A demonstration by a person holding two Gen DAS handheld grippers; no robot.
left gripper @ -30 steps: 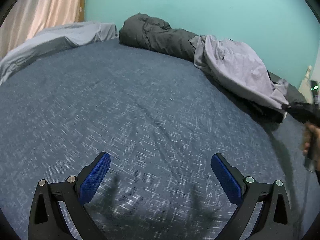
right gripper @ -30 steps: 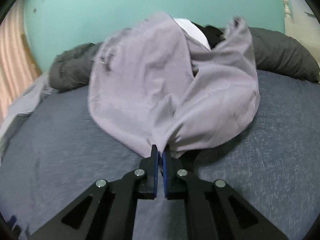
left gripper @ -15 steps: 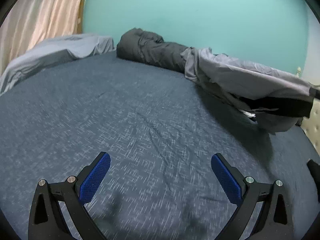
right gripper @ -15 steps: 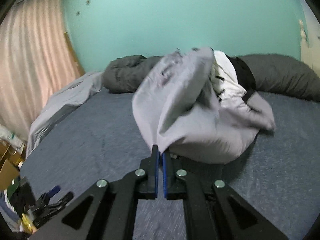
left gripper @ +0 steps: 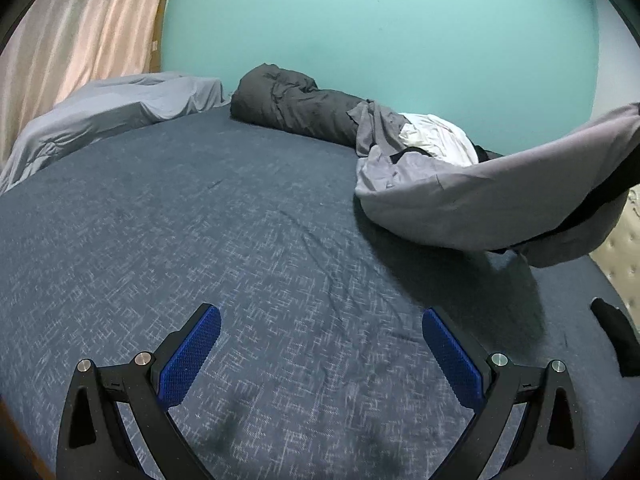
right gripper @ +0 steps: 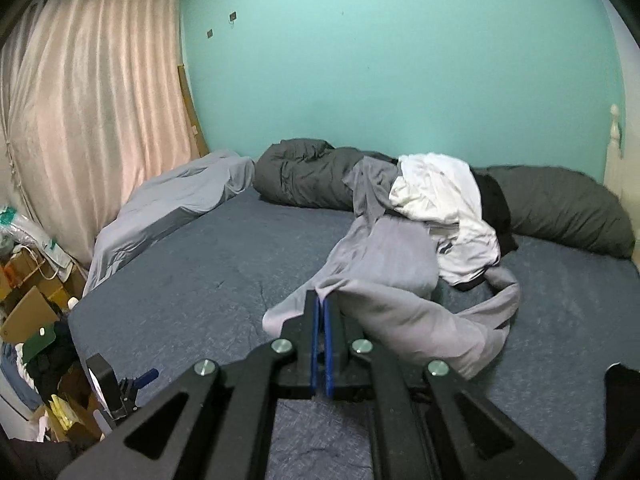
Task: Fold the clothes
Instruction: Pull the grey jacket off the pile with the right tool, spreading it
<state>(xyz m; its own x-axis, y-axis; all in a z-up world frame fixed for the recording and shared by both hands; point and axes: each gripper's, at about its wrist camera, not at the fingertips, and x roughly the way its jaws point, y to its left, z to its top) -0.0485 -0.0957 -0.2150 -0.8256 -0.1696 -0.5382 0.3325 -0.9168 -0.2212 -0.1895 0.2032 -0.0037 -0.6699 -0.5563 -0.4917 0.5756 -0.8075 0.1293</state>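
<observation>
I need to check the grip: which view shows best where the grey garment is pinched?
The right wrist view: the right gripper is shut on the grey garment's edge, right before the lens. The left wrist view shows only the garment stretched off frame, with no grip visible.

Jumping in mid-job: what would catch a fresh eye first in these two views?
The right gripper, shut on a light grey garment, holds it stretched off the blue bedsheet from the clothes pile by the teal wall. The left gripper hangs open and empty over bare sheet. A dark rolled duvet lies along the wall.
</observation>
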